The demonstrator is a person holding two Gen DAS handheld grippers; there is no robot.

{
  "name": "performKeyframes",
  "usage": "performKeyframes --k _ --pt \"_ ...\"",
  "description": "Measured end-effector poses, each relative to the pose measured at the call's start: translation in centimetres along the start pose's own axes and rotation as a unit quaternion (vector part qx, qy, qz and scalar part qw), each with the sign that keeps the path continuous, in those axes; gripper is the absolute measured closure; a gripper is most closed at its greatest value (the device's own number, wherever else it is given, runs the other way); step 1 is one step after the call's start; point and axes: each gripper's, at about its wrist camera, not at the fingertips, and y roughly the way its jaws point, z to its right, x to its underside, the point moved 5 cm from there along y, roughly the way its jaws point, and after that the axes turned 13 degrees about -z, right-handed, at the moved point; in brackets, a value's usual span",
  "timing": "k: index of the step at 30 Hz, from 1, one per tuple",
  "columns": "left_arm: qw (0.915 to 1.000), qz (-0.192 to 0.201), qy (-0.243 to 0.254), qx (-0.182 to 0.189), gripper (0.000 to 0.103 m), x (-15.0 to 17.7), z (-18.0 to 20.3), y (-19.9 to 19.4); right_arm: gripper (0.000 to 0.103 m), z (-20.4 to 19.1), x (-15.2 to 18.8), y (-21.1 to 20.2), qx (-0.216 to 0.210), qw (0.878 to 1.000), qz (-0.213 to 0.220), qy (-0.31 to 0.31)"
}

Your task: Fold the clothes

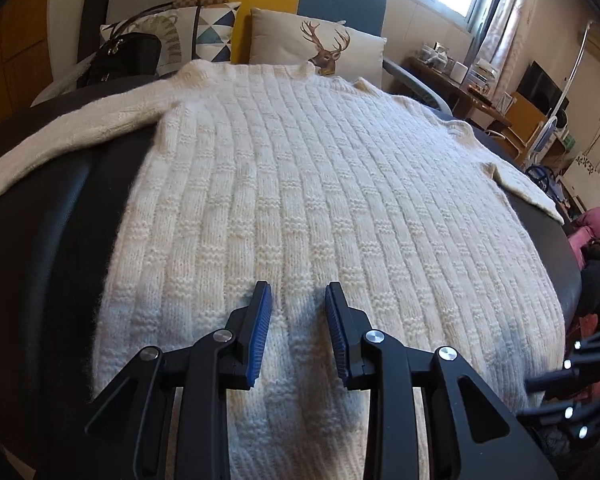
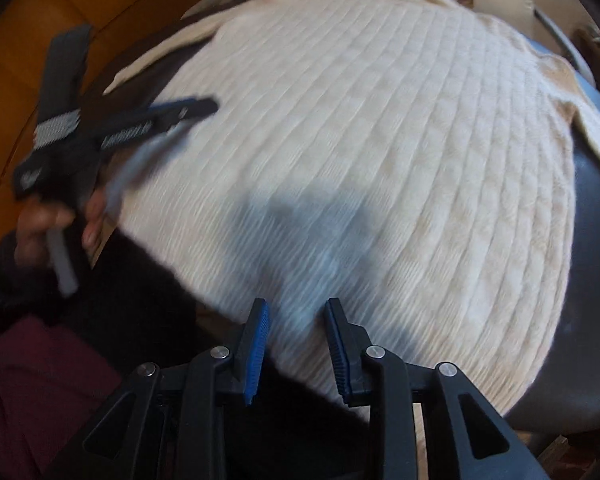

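A cream ribbed sweater (image 1: 300, 184) lay spread flat, front or back up, over a dark round table (image 1: 52, 248); its collar lay at the far edge, next to a deer cushion (image 1: 320, 48), and its hem hung over the near edge. One sleeve (image 1: 72, 136) stretched out to the left across the dark surface — the other sleeve (image 1: 516, 168) trailed off to the right.

The left gripper (image 1: 298, 300) hung above the sweater's lower part, near the hem, its blue-padded fingers (image 1: 260, 320) partly apart; knit showed in the gap, yet the pads pinched nothing. The right wrist view, blurred by motion, showed the same gripper from the side at the sweater's left edge, held in a hand (image 2: 56, 220).

The right gripper (image 2: 296, 316) pointed steeply down over the near hem, where the cream knit met dark clothing. Its jaws stood partly apart as well, with nothing clamped between the pads — the cloth lay beneath them. A shadow (image 2: 300, 220) fell on the knit just ahead of it.

Behind the table stood a sofa with a patterned cushion (image 1: 204, 28) and a black handbag (image 1: 124, 60).
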Motion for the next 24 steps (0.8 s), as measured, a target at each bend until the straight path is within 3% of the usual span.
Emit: performKeyframes --k 3,7,9,12,16,20,24 --pt "1.0000 0.006 0.000 0.004 0.072 -0.3 0.2 -0.8 0.073 -0.6 1.0 -0.2 -0.011 1.000 -0.012 -0.001" --pt "0.9998 0.017 -0.004 0.012 0.072 -0.8 0.1 -1.5 0.074 0.0 -1.4 -2.4 -0.027 0.998 0.048 0.028" --pt "0.9999 -0.003 -0.010 0.009 0.072 -0.5 -0.4 -0.7 0.073 0.8 -3.4 -2.4 -0.019 0.996 0.072 0.051" --pt "0.9999 -0.008 -0.011 0.010 0.072 0.7 -1.2 -0.8 0.073 0.9 -5.2 -0.7 -0.009 0.996 0.061 0.062" --pt "0.9997 -0.006 -0.019 0.014 0.072 1.9 -2.3 -2.1 0.073 -1.3 -5.7 0.7 -0.019 0.999 0.026 0.010" --pt "0.9995 0.001 -0.017 0.026 0.072 1.8 -1.7 -2.7 0.073 -1.0 -7.0 -0.1 -0.034 0.997 0.058 0.036" --pt "0.9991 -0.008 -0.038 0.016 0.072 2.8 -2.5 -2.3 0.074 -0.4 -7.9 2.2 -0.011 0.997 0.053 0.054"
